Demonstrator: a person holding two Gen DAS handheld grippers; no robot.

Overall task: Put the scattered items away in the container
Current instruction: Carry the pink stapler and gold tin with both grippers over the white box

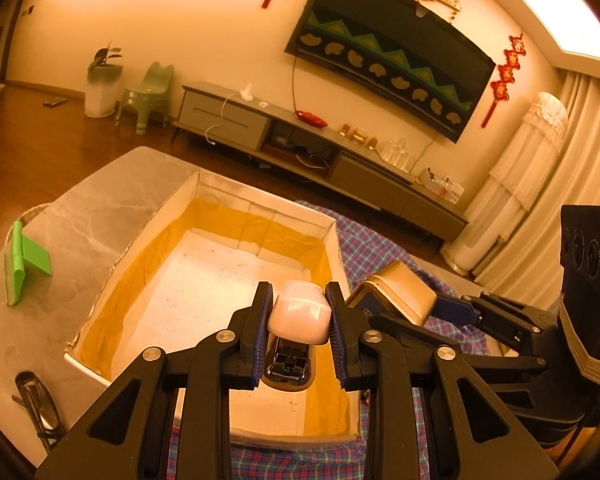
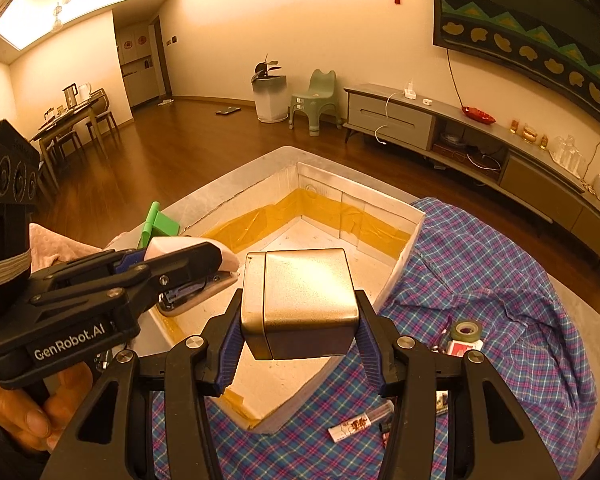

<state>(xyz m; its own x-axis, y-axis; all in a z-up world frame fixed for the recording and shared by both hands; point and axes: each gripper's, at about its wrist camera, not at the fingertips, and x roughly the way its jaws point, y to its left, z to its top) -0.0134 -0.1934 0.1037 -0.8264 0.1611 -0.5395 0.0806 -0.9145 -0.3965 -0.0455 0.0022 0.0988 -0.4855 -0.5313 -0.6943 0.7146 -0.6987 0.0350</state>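
The left gripper is pinching a pink stapler by the sides of its plastic top, and holds it in the air over the near end of the open white box. The right gripper is clamped on a gold tin, one pad on each side wall, also in the air above the near part of the box. Both items hang above the box floor; neither rests on it.

Handling, as judged from these views:
- Stapler: stiff, moderately heavy for its size, with a smooth plastic shell (liable to slip). Its metal base hangs below the pads, so the hinge may swing open. Grip across the body near the middle.
- Tin: rigid, smooth metal, probably light unless filled. A seam marks a lid at one end. Grip across the broad side walls, clear of the lid, since a hard squeeze could dent thin sheet.

Items not yet stowed lie on the checked cloth beside the box: a roll of tape, a small red packet and a slim white wrapper. A green holder stands on the grey table.

Limits of view:
- The tin's underside and contents are hidden.
- The front of the stapler is covered by the gripper.
- A dark wiry object at the table edge cannot be identified.
- Print on the packet and wrapper is too small to read.
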